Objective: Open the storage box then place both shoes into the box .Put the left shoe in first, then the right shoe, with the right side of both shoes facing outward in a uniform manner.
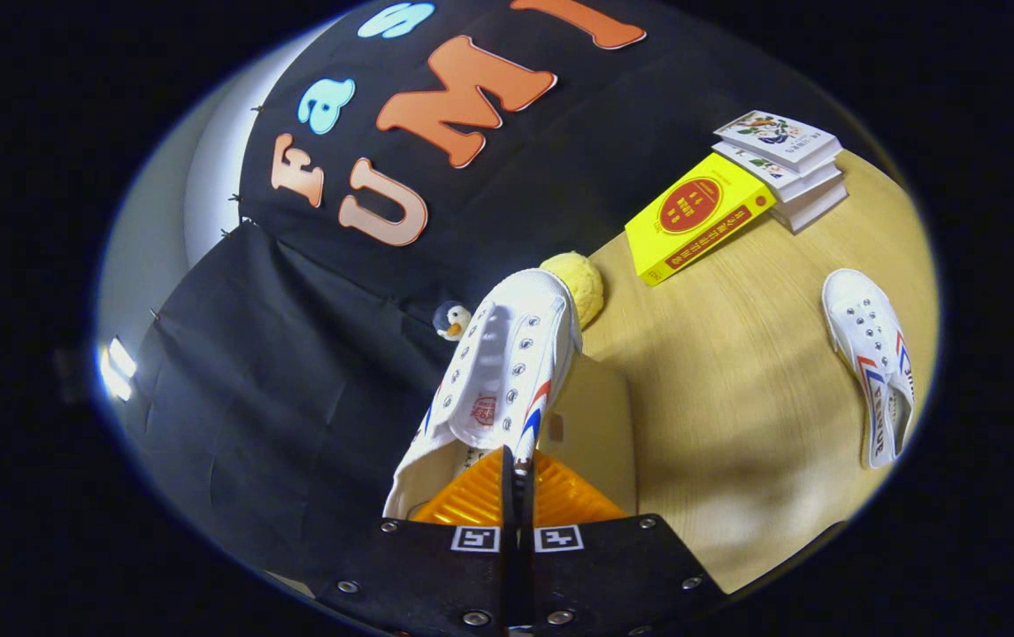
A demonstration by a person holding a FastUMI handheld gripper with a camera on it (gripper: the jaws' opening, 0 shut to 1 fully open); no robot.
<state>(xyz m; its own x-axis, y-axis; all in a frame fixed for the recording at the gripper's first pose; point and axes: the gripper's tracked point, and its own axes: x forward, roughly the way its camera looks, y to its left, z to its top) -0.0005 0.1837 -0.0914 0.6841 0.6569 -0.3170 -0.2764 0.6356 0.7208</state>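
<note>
While pinched at its collar rim, the held shoe (507, 372) sits in the gripper (517, 478), fingers together on it, toe pointing away, long axis along the fingers. Beige box (600, 425) lies just beside. Second shoe (874, 358) rests well apart on the surface (737, 372); yellow book (693, 217), penguin toy (451, 320) beyond.

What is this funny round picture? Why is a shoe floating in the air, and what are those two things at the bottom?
A camera sits on a hand-held grabbing tool and looks forward along its two fingers, and its lens bends everything round. The two things at the bottom are the gripper, with its fingers squeezed together on the side of a white shoe. So the shoe isn't floating, it's being held up. Below it is a wooden table. On the table lie the other white shoe, a yellow book, a stack of books and a yellow bun-shaped toy. A little penguin toy peeks out behind the held shoe.
</note>
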